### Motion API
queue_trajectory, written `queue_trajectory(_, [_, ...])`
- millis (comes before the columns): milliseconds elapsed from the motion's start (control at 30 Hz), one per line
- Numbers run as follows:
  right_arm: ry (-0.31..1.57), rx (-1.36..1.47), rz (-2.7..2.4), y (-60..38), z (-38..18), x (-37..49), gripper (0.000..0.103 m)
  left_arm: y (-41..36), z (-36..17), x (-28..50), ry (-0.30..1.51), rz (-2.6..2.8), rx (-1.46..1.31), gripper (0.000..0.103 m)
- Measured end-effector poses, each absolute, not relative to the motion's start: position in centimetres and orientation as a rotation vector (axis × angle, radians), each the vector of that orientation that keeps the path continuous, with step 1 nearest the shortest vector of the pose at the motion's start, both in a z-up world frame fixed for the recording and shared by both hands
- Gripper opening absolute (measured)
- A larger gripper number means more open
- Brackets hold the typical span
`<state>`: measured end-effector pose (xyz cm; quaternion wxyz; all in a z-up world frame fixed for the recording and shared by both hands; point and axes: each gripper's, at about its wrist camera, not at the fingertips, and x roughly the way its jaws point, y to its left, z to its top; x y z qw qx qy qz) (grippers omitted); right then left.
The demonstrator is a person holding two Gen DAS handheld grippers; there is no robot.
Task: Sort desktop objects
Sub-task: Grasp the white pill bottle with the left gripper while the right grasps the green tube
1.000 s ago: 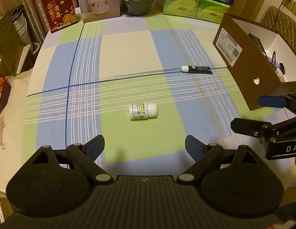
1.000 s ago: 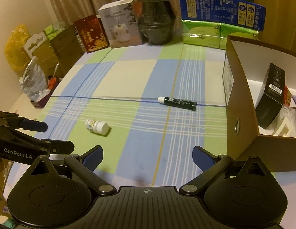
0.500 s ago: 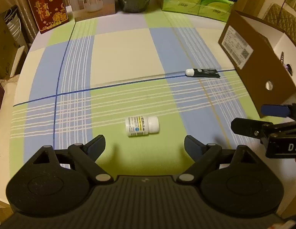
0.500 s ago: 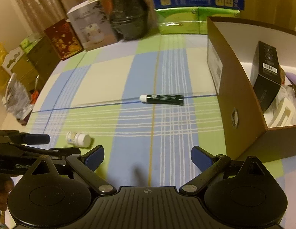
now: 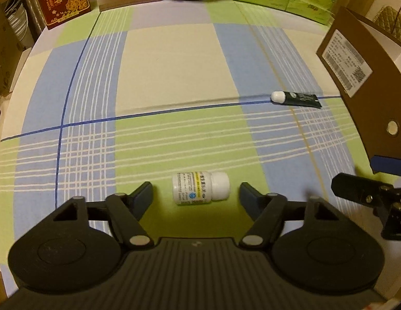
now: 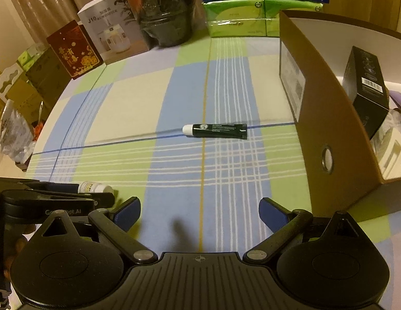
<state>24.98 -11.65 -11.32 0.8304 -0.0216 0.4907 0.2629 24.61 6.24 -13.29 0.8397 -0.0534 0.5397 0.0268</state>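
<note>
While both tools hover over the plaid blue-green-cream tablecloth (image 5: 164, 77), the left gripper (image 5: 195, 196) has its jaws spread wide, with the small white plastic pill bottle (image 5: 201, 188) lying on its side between the fingertips, touching neither. The right gripper (image 6: 199, 209) is likewise spread wide and holds nothing. A dark green tube with a white cap (image 6: 215, 130) lies farther out, ahead of the right gripper and near the brown cardboard box (image 6: 319, 118) at the right, which contains a black carton (image 6: 368, 87).
</note>
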Motion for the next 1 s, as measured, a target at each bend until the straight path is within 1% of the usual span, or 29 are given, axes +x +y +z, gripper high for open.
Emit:
queue_trajectory(33, [1.040,-0.048,0.559,-11.5,-11.3,25.0,0.096,6.4,-13.4,24.7,1.144,0.057,-0.117,0.058])
queue_trajectory(67, [1.039,-0.049,0.559,-11.3,-11.4,25.1,0.096,6.6,-13.5,24.8,1.147,0.058,-0.122,0.057])
queue_trajectory(167, [1.032,-0.052,0.554,-10.8,-11.6,25.5,0.096,6.9,-13.7,24.9,1.135,0.062,-0.113,0.044])
queue_trajectory(200, [1.027,-0.052,0.551,-10.6,-11.6,25.7,0.096,6.9,-13.6,24.9,1.130,0.061,-0.101,0.043])
queue_trajectory(700, [0.936,-0.075,0.485,-7.6,-14.4,30.9,0.096,11.7,-13.7,25.7,1.105,0.178,-0.100,0.042])
queue_trajectory(1000, [0.896,-0.085,0.434,-6.7,-16.3,32.4,0.096,12.2,-13.8,26.2,1.100,0.192,-0.102,0.042])
